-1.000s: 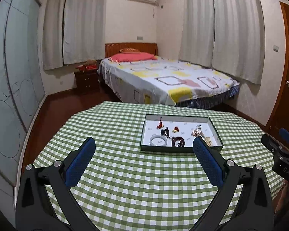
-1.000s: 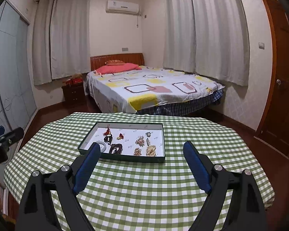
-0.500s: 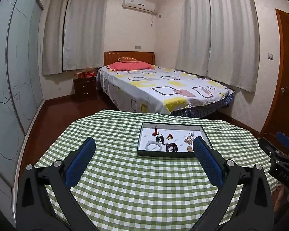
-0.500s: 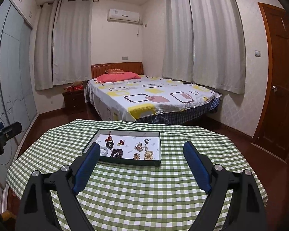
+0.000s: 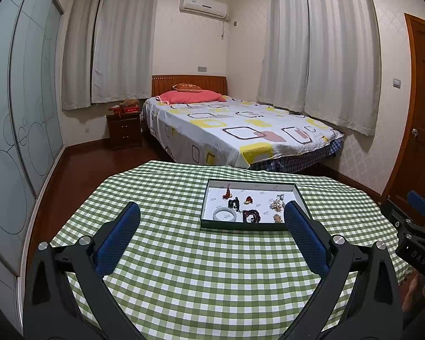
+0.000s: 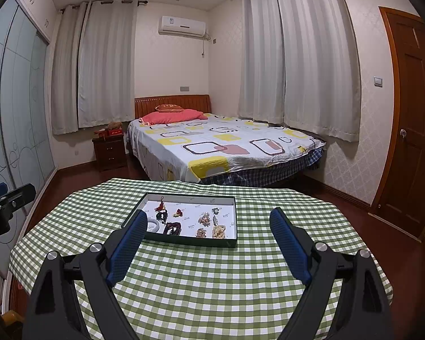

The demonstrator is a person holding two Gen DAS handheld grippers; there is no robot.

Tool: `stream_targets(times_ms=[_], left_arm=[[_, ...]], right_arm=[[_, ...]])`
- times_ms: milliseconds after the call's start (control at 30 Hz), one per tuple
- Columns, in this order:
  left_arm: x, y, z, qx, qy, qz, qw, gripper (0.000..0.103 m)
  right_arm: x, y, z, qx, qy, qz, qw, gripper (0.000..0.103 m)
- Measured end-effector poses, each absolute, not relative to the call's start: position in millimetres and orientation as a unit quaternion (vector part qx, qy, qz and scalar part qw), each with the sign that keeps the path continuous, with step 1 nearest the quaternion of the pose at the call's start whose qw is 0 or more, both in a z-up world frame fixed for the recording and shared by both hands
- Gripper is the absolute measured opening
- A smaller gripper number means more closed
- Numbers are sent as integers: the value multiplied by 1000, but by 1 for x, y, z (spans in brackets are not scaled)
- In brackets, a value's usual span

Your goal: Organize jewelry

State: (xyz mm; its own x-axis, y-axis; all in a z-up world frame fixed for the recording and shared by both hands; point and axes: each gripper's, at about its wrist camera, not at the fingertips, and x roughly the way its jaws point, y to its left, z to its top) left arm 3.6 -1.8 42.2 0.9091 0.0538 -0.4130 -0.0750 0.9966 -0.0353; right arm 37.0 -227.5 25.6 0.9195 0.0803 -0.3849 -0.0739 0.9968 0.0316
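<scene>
Left tool (image 5: 212,212): blue-padded fingers spread wide, nothing between them, held above the bench (image 5: 184,269) at the lower centre of its frame. Right tool (image 6: 208,215): fingers likewise spread wide and empty, lower centre of its frame.

Bench covered with a green-and-white checked cloth. A shallow dark-rimmed tray (image 6: 184,239) with a white floor sits on it at mid-frame, just beyond the fingertips; in the left view it lies right of centre, in the right view left of centre.

Tray contents, lying loose: pale bangle (image 5: 225,214) at the near left corner, dark beaded bracelet (image 5: 251,216) beside it, red tasselled charm (image 5: 227,195) toward the far left, small red-gold piece (image 5: 248,199), gold-toned clusters (image 6: 218,231) at the right side.

Beyond the bench, upper centre: a bed (image 6: 226,141) with patterned cover.
</scene>
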Motion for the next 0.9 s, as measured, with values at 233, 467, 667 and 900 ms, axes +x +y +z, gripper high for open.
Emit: stream_targets(times_ms=[233,467,667,900], left_arm=[[3,-3,42,-25,210,33,977,99],[3,-2,42,-25,211,31,977,99],[2,-3,41,-26,211,30,977,99],[4,-2,41,-26,213,29,976,99]], right_arm=[[36,-228,26,9,196,40,980,85],[36,-227,27,9,195,41,980,85],[37,-227,26,10,195,41,980,85],[37,-225,26,10,195,41,980,85]])
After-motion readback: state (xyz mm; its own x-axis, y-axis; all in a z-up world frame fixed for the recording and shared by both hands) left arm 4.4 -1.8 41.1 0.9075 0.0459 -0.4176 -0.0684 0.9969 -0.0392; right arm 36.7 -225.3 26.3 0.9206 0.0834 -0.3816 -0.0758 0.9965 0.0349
